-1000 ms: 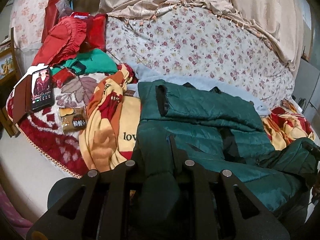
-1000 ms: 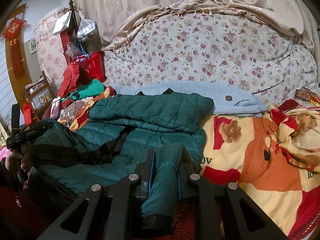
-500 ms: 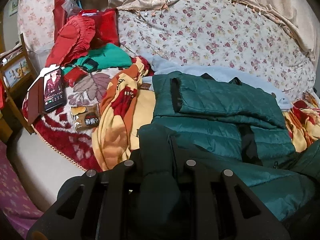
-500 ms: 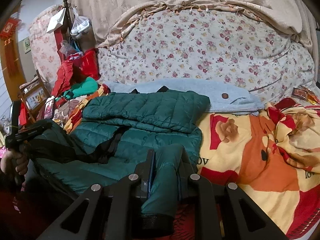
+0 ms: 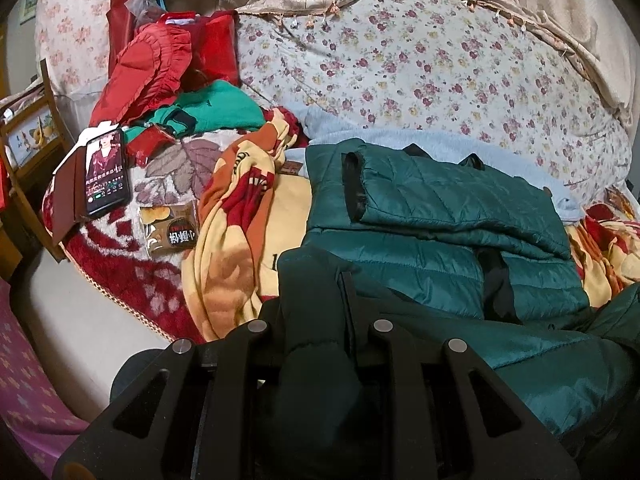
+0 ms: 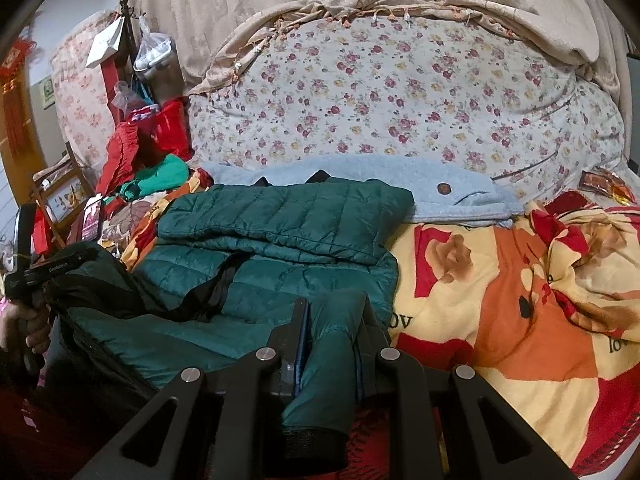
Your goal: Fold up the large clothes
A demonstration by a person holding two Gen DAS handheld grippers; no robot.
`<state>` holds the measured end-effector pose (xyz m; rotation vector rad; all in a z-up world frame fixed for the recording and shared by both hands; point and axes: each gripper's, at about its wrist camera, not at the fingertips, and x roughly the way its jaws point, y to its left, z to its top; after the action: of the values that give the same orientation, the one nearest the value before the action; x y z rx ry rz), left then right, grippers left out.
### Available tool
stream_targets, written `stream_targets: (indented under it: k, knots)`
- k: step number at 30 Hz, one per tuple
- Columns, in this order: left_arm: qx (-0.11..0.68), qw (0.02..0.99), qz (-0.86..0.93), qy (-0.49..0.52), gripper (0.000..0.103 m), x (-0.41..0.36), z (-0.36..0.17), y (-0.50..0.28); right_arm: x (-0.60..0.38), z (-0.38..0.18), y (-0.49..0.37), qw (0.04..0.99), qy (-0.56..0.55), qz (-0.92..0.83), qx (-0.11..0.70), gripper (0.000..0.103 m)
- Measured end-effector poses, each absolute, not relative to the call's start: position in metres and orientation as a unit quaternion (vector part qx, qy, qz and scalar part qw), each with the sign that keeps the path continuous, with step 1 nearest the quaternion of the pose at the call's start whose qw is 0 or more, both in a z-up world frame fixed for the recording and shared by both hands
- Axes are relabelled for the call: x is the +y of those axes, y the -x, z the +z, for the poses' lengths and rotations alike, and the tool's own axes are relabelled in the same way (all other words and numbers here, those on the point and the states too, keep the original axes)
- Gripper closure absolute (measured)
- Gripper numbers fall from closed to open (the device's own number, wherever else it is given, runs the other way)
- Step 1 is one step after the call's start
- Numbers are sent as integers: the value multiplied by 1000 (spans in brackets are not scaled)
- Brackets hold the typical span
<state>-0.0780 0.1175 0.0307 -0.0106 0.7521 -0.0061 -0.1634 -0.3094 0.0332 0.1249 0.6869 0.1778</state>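
The left hand-held gripper (image 5: 314, 300) is closed on a bunched fold of a dark green quilted jacket (image 5: 440, 216), at its near left corner. The right hand-held gripper (image 6: 332, 320) is likewise clamped on a fold at the near right corner. Between them the hem hangs lifted just above the bed (image 6: 500, 304).

The rest of the jacket lies flat on a patterned blanket (image 5: 236, 264), with a sleeve (image 5: 440, 188) folded across the chest. A pale blue garment (image 6: 448, 192) lies behind it.

The jacket looks puffy, light and soft, with a glossy shell likely to slide against itself. Pinching thick seams or hem corners, as now, seems safest; a thin single layer could slip free.

To the left, well apart, lie a phone (image 5: 106, 176) and a snack packet (image 5: 170, 228).
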Motion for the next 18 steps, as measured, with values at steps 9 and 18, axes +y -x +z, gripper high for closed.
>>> stream_targets:
  k: [9,18]
  knots:
    - [357,934,-15,24,85,123,30,78,-311,31,161,935,-67,81,337,87]
    - [346,937,-25,39,85,129,32,77,-310,39,153,940,-72,71,326,87]
